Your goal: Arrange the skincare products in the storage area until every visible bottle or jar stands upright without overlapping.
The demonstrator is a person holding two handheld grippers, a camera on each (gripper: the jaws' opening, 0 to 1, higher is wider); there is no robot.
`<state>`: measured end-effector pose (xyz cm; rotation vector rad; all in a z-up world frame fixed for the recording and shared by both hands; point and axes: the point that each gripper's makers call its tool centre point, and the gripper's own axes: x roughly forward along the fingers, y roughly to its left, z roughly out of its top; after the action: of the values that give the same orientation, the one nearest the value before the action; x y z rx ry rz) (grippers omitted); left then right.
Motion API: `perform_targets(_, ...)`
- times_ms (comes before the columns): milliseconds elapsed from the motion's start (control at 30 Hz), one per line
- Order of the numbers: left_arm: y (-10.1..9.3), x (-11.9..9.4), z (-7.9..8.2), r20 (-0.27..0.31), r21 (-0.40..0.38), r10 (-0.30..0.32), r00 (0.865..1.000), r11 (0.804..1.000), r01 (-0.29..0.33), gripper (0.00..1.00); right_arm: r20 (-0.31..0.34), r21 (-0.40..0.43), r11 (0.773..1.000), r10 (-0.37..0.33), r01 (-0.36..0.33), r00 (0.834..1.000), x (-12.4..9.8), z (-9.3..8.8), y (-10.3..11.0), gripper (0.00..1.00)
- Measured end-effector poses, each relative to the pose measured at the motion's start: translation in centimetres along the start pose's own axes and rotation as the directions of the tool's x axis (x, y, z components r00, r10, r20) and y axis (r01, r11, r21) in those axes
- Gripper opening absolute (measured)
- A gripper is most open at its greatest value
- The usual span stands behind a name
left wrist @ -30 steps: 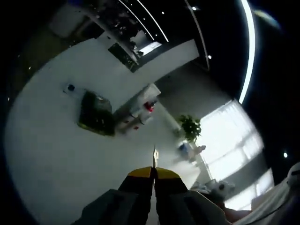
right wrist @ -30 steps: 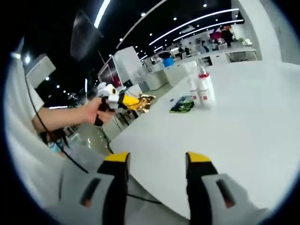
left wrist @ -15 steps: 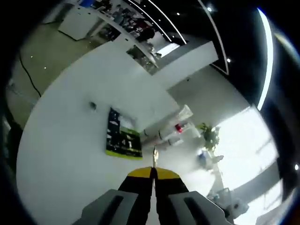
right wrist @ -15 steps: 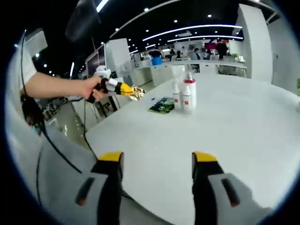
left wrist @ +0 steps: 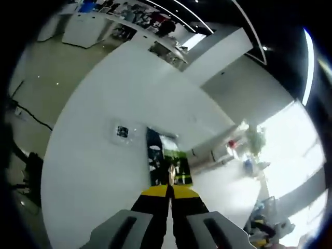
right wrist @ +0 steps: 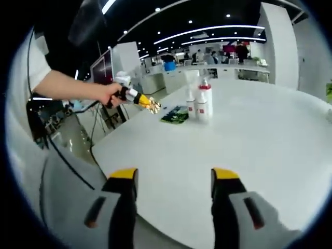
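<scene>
On the white table, white bottles stand upright close together, one with a red cap. Beside them lies a flat green and black pack. A hand holds my left gripper over the table's edge near that pack, shut on a crinkled gold foil piece. In the left gripper view the left gripper is shut, with a gold sliver between its tips, in line with the green pack and the bottles beyond. My right gripper is open and holds nothing.
A small clear packet lies on the table to the left of the green pack. The floor drops away past the table's edge. Counters and people stand far behind. Bare tabletop stretches to the right of the bottles.
The left gripper, still shut on the gold piece, has come closer to the green pack, which now sits just past its tips. The right gripper stays open and has barely moved.
</scene>
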<state>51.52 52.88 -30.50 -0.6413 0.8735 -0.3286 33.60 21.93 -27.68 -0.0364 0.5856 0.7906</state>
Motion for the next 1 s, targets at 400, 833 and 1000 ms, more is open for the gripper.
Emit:
perform_targets(400, 3.7, 2.2, 0.6, -0.059, -0.049, 0.054, 0.997, 0.997, -0.057, 0.01, -0.033, 0.004, 1.000, -0.011, 0.012, 0.999, 0.3, -0.7, -0.5, 0.58)
perform_targets(833, 6.4, 3.9, -0.4, -0.132, 0.026, 0.160, 0.978, 0.987, -0.158, 0.01, -0.053, 0.022, 1.000, -0.016, 0.017, 0.998, 0.3, -1.2, -0.9, 0.58)
perform_targets(1000, 7.6, 3.8, -0.6, -0.166, 0.135, 0.235, 0.958, 0.967, -0.214, 0.02, -0.055, 0.024, 1.000, -0.014, 0.016, 0.998, 0.3, -1.3, -0.8, 0.58)
